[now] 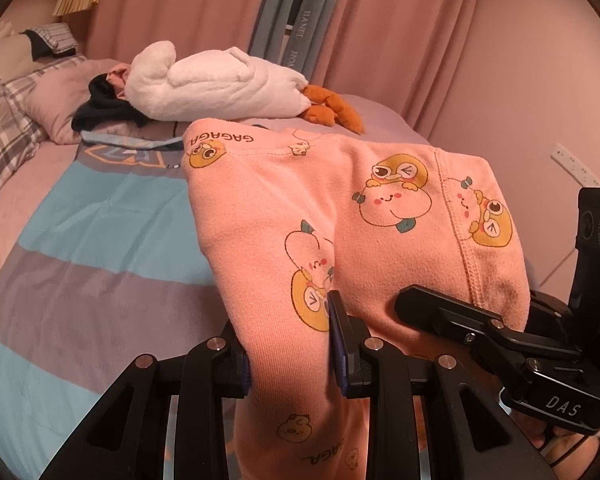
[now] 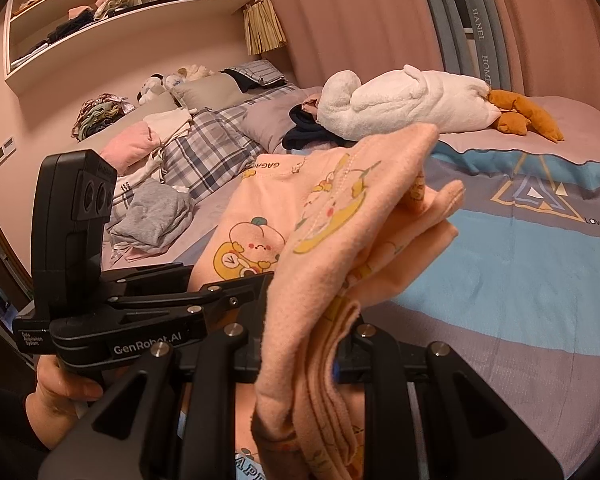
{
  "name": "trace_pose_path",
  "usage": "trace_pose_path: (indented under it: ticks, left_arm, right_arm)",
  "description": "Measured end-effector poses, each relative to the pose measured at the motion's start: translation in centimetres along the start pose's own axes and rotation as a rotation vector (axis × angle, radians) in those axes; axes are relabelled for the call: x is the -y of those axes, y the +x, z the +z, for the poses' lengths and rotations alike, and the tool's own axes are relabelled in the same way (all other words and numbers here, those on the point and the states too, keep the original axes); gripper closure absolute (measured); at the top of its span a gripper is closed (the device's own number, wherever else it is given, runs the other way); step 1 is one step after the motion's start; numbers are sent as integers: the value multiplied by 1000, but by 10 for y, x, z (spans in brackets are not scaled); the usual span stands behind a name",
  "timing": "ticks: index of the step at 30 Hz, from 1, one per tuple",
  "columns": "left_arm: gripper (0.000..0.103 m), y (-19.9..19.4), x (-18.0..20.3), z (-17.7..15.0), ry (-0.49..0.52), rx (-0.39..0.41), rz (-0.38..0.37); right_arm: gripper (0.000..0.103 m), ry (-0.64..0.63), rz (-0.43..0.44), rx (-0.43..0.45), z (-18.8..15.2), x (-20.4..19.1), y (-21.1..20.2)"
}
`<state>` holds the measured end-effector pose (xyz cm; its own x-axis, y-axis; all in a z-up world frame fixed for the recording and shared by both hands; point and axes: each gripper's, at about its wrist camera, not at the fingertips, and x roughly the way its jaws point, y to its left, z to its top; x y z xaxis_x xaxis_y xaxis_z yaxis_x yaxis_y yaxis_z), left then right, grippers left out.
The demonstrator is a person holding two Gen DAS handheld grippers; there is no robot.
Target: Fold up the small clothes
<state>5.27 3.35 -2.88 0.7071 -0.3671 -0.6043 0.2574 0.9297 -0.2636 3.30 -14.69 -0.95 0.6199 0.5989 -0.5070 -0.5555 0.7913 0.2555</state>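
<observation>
**Pink printed garment held aloft between both grippers above the bed**

The small pink knit garment with yellow-and-peach cartoon prints (image 1: 340, 208) is suspended above the striped blue, grey and pink bedspread (image 1: 100, 240), clear of its surface.

The left gripper (image 1: 290, 344) has its black jaws with blue pads clamped on a bunched fold of the garment; the cloth fills the gap between the pads and drapes below them. The right gripper (image 2: 300, 356) is likewise pinched on several gathered layers of the same garment (image 2: 340, 208), whose free edge rises and flops forward over the jaws. In the left wrist view the right gripper's black body enters at the right, close against the garment's seamed edge. A hand (image 2: 60, 392) grips the handle of the left gripper at lower left of the right wrist view.

Beyond, a white plush goose with orange feet (image 1: 220, 84) lies across the bed. A grey folded garment (image 2: 156, 216) rests near the plaid pillows (image 2: 204, 152). Pink curtains (image 1: 400, 40) hang behind.
</observation>
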Motion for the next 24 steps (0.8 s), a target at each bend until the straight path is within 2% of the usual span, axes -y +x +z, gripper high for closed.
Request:
trace_pose_path:
  ticks: [24]
  left_arm:
    - [75, 48, -16, 18, 9, -58, 17]
  right_arm:
    - [81, 35, -36, -30, 8, 24, 49]
